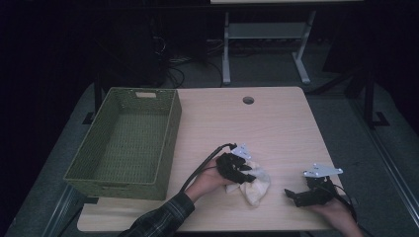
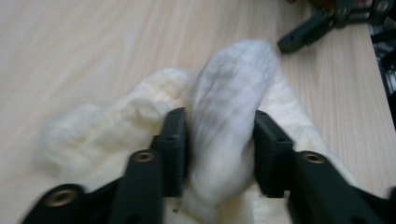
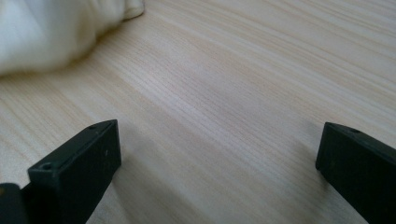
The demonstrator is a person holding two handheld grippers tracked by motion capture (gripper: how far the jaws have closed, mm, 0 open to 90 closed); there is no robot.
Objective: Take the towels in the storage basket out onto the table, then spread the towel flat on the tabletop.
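Note:
A cream-white cloth [image 1: 260,188] lies bunched on the wooden table [image 1: 276,128] near its front edge. My left gripper [image 1: 246,174] is down on it. In the left gripper view a thick fold of the cloth [image 2: 233,79] stands between the two black jaws, fills the gap and touches both pads [image 2: 176,135]. My right gripper [image 1: 292,196] rests low over bare table to the right of the cloth, its jaws wide apart with nothing between them [image 3: 219,135]. The cloth's edge [image 3: 46,28] shows at the top left of the right gripper view. The right gripper [image 2: 303,35] also lies beyond the cloth in the left gripper view.
A green woven basket [image 1: 170,123] with nothing in it stands on the left part of the table. A round cable hole [image 1: 248,100] sits near the far edge. Beyond the table are a desk frame [image 1: 267,34] and cables on the dark floor.

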